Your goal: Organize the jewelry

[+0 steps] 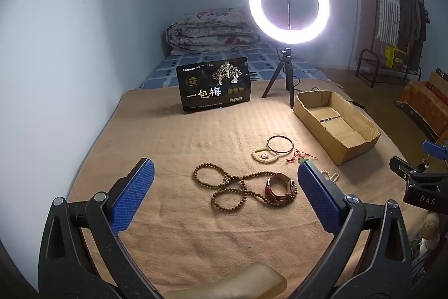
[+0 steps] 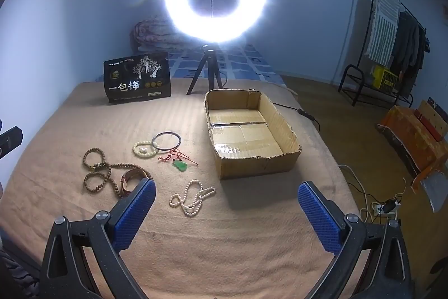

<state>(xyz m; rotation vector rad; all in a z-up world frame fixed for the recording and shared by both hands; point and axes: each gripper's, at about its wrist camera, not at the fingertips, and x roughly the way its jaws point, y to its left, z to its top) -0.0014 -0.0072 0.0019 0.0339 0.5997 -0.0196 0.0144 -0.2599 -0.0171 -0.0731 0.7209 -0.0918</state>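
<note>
Jewelry lies on a tan towel: a long brown bead strand, a red-brown watch, a cream bead bracelet, a thin dark bangle, a green pendant on red cord and a white pearl strand. An open cardboard box sits empty to the right. My left gripper hovers open above the brown beads and watch. My right gripper hangs open in front of the box, with the pearls near its left finger. Neither holds anything.
A lit ring light on a small tripod stands behind the box, beside a black snack bag. A folded quilt lies at the back. Right of the bed are floor cables, a power strip and a clothes rack.
</note>
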